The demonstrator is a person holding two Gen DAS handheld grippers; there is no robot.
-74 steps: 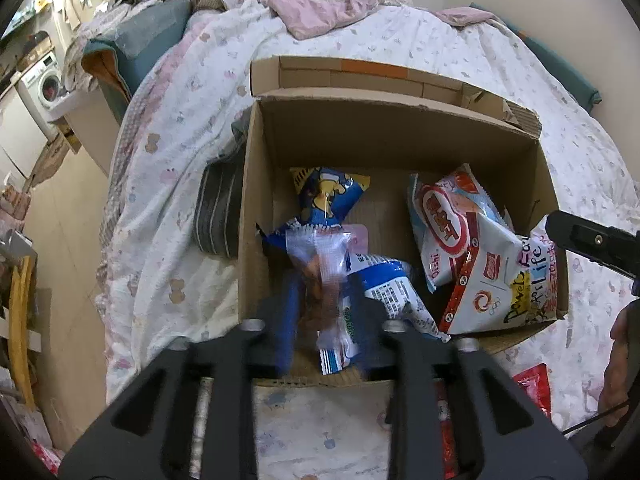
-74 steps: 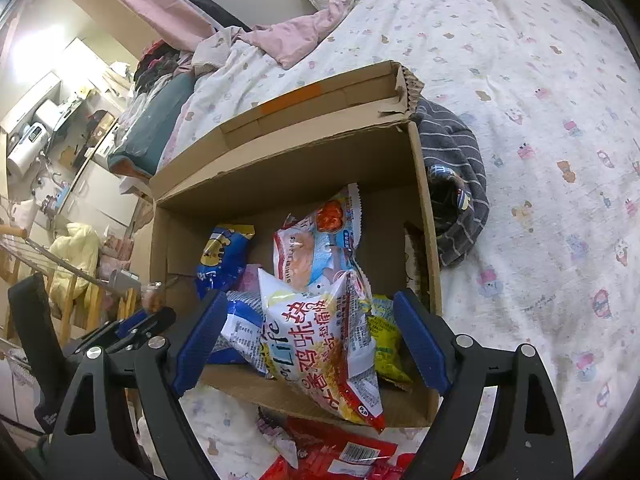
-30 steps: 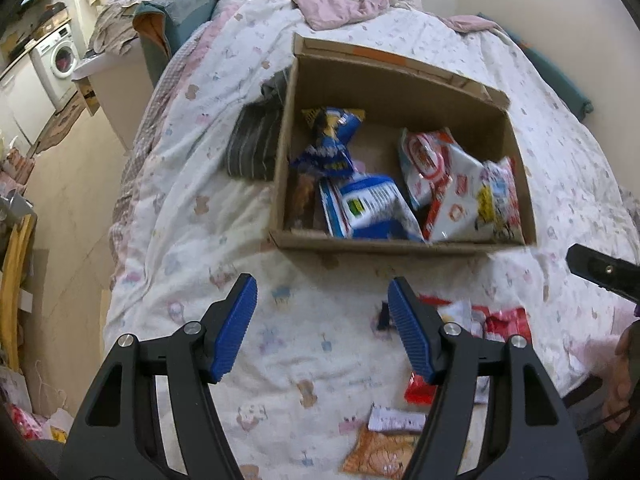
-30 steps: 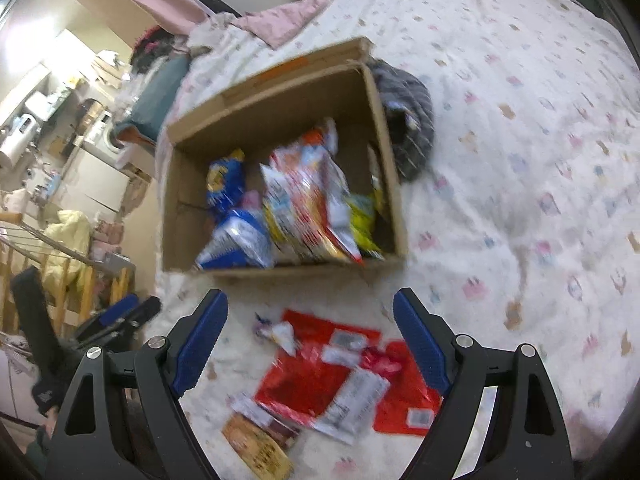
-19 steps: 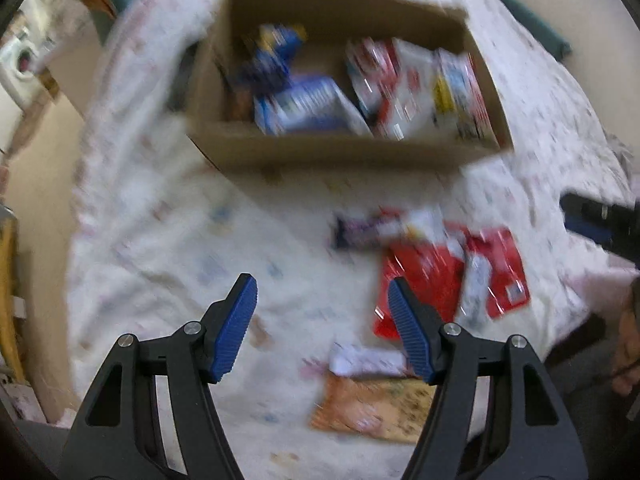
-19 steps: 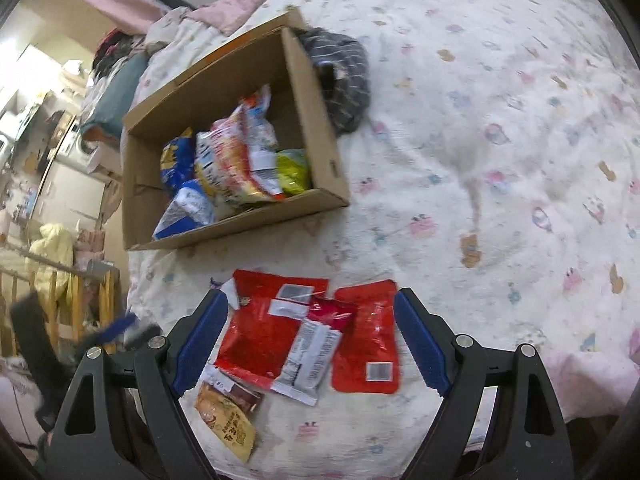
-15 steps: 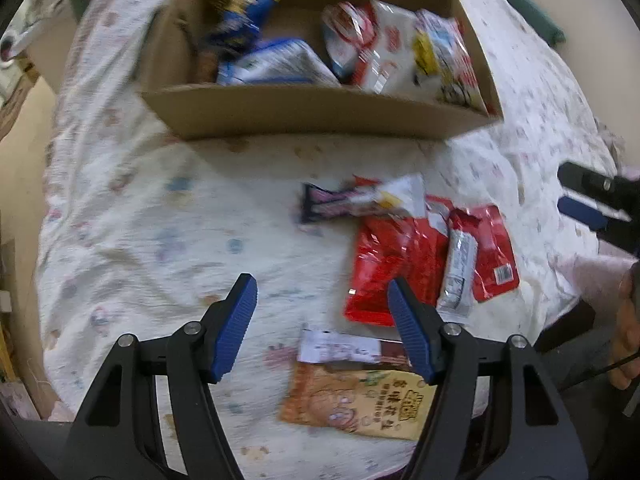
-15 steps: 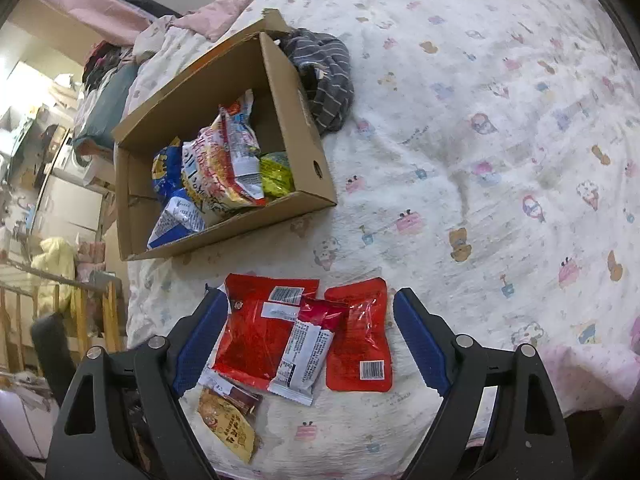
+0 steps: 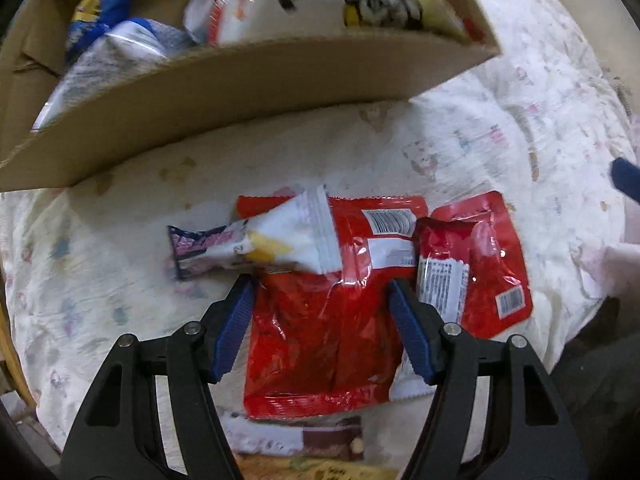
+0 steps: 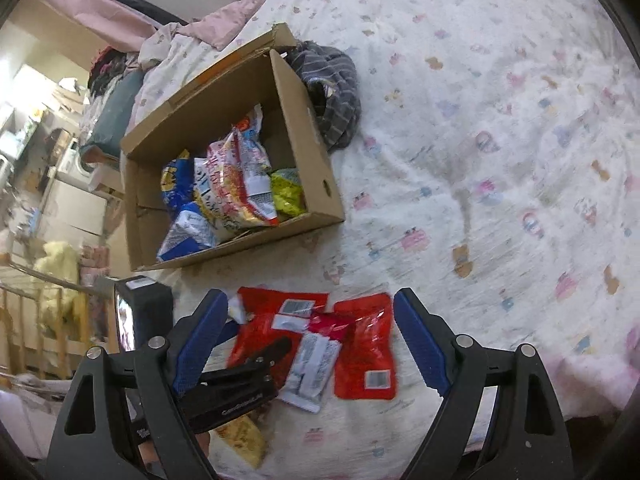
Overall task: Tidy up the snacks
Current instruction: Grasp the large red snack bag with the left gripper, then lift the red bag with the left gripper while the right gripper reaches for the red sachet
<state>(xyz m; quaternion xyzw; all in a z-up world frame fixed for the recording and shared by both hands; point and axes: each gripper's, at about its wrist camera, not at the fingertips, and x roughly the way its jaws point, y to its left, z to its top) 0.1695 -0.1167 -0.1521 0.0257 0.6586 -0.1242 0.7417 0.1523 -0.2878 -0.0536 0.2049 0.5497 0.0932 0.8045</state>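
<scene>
A cardboard box (image 9: 240, 80) (image 10: 320, 184) with several snack bags stands on the bed. In front of it lie loose packs: a large red bag (image 9: 320, 320) (image 10: 256, 336), a smaller red pouch (image 9: 492, 264) (image 10: 366, 352), a white-and-purple bar (image 9: 256, 240) and a white-labelled pack (image 9: 440, 284) (image 10: 312, 372). My left gripper (image 9: 322, 304) is open, low over the large red bag, a finger on each side. My right gripper (image 10: 310, 320) is open and empty, higher above the same pile. The left gripper's black body (image 10: 240, 380) shows over the red bag.
An orange snack pack (image 9: 316, 470) (image 10: 240, 440) lies at the near bed edge. A striped grey garment (image 10: 332, 92) lies beside the box. The patterned bedspread (image 10: 500, 160) stretches to the right. Furniture and a washing machine stand beyond the bed's left side.
Both grippers pulled back from the box toward the loose packs. The left gripper, open since leaving a snack in the box, dropped low over the large red bag.
</scene>
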